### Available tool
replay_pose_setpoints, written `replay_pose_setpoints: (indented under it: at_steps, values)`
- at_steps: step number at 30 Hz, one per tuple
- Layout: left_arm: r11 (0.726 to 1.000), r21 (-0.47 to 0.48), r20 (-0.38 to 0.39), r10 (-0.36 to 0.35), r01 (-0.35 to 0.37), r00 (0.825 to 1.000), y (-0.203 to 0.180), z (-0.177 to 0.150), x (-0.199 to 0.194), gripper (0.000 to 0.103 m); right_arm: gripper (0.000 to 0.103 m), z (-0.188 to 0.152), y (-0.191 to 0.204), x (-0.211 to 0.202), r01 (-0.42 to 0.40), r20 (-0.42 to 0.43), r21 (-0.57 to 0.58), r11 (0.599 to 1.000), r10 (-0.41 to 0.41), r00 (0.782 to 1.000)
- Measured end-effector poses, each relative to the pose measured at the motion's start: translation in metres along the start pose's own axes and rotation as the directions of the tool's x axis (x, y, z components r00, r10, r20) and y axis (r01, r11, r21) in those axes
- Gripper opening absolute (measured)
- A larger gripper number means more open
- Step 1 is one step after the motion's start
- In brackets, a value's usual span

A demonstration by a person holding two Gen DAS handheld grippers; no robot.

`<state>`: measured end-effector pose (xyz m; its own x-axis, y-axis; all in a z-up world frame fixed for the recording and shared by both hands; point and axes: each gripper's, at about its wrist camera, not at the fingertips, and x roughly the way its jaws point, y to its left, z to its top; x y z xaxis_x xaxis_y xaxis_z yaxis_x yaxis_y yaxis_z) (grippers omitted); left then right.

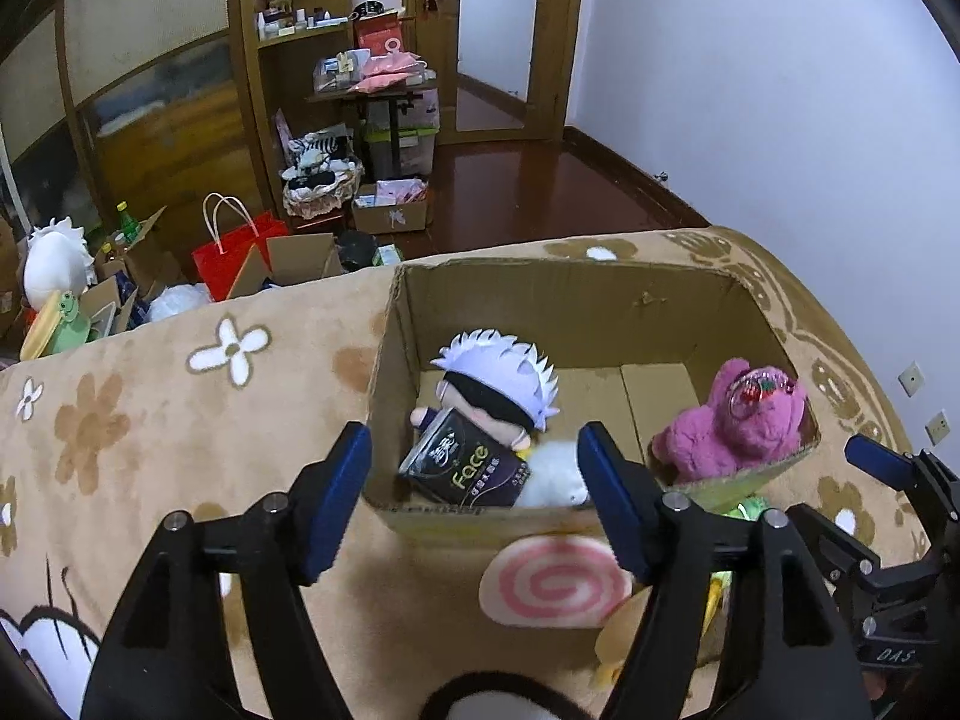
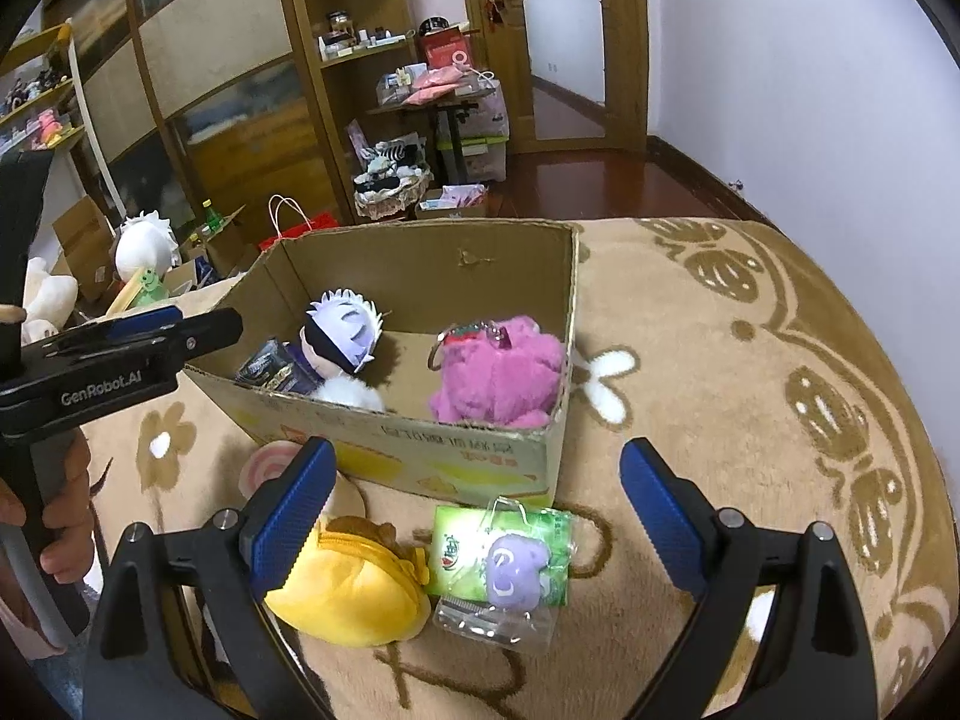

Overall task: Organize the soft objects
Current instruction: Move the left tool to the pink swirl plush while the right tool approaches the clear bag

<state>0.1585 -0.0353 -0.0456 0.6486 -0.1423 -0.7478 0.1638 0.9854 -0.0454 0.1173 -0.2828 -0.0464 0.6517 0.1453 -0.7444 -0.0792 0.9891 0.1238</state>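
An open cardboard box [image 1: 564, 294] [image 2: 420, 267] stands on a tan flowered blanket. Inside lie a white-haired blindfolded doll [image 1: 501, 381] [image 2: 342, 330], a dark tissue pack [image 1: 465, 468] [image 2: 273, 369], a white fluffy toy [image 1: 555, 474] [image 2: 351, 396] and a pink plush bear [image 1: 735, 420] [image 2: 498, 375]. In front of the box lie a pink-swirl round plush [image 1: 555, 582] [image 2: 267, 465], a yellow plush pouch [image 2: 348, 585] and a green packet with a purple charm [image 2: 510, 558]. My left gripper [image 1: 474, 483] is open and empty above the box's near edge. My right gripper [image 2: 474, 516] is open and empty above the packet.
The blanket [image 1: 150, 420] [image 2: 750, 390] covers a bed. Beyond its edge the floor holds a red bag [image 1: 231, 255], cardboard boxes, a white plush [image 1: 51, 267], a cluttered small table [image 1: 372, 84] and wooden shelves [image 1: 294, 30]. A white wall [image 1: 780, 90] runs on the right.
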Motion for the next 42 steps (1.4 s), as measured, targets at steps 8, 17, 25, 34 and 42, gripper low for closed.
replay_pose_setpoints:
  at_steps: [8,17,25,34,42]
  values:
    - [1.000,-0.017,-0.011,-0.010,0.010,1.000,-0.001,-0.018,-0.022,0.091,0.100,-0.013,-0.006,-0.004,0.008,-0.043,0.020,1.000,-0.008,0.999]
    - [0.999,-0.037,-0.102,-0.035,0.031,0.994,-0.002,-0.036,-0.012,0.091,0.100,-0.023,-0.013,-0.001,0.014,-0.087,0.048,0.999,-0.010,0.996]
    - [0.994,-0.061,-0.180,-0.102,0.092,0.978,-0.003,-0.043,0.013,0.091,0.100,-0.030,-0.013,0.018,0.026,-0.137,0.045,0.999,-0.020,0.990]
    - [0.994,-0.045,-0.242,-0.112,0.104,0.964,-0.014,-0.044,0.040,0.091,0.100,-0.035,-0.016,0.038,0.034,-0.195,0.066,0.997,-0.020,0.981]
    - [0.993,-0.016,-0.298,-0.117,0.118,0.947,-0.029,-0.048,0.059,0.091,0.100,-0.039,-0.022,0.052,0.039,-0.243,0.090,0.995,-0.016,0.970]
